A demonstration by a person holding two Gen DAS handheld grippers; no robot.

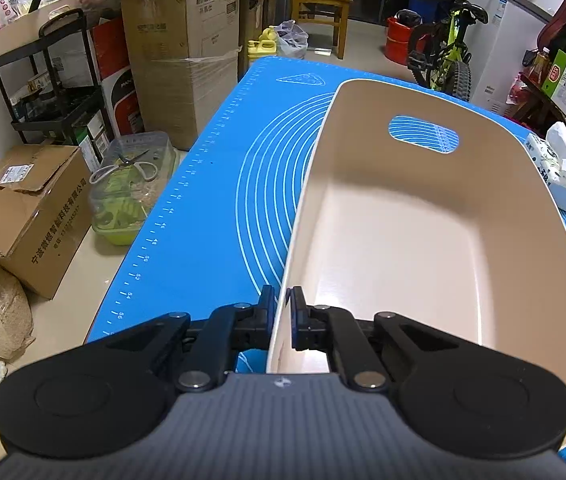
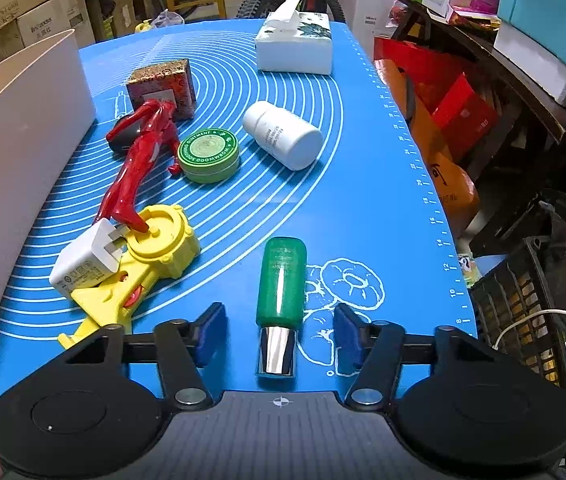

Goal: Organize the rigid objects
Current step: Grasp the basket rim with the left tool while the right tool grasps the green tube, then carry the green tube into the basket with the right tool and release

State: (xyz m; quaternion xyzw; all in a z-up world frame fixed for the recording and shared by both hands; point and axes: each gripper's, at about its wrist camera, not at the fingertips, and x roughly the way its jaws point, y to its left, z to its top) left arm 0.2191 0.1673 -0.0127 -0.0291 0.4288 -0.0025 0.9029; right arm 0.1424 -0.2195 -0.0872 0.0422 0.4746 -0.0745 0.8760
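Observation:
My left gripper [image 1: 281, 304] is shut on the near left wall of an empty cream bin [image 1: 423, 216]; the bin also shows at the left of the right wrist view [image 2: 23, 152]. My right gripper [image 2: 279, 332] is open, its jaws on either side of a green bottle with a silver cap [image 2: 281, 292] lying on the blue mat [image 2: 363, 208]. Beyond lie a white charger [image 2: 83, 264], a yellow toy [image 2: 155, 256], a red figure [image 2: 139, 156], a green ointment tin [image 2: 207, 154], a white bottle [image 2: 283, 134] and a red-gold box [image 2: 161, 86].
A tissue pack [image 2: 295, 46] sits at the mat's far end. Cardboard boxes [image 1: 179, 60] and a black rack [image 1: 55, 76] stand left of the table. Red bags [image 2: 443, 104] and a black crate [image 2: 523, 312] are on the right. A bicycle [image 1: 447, 52] stands behind.

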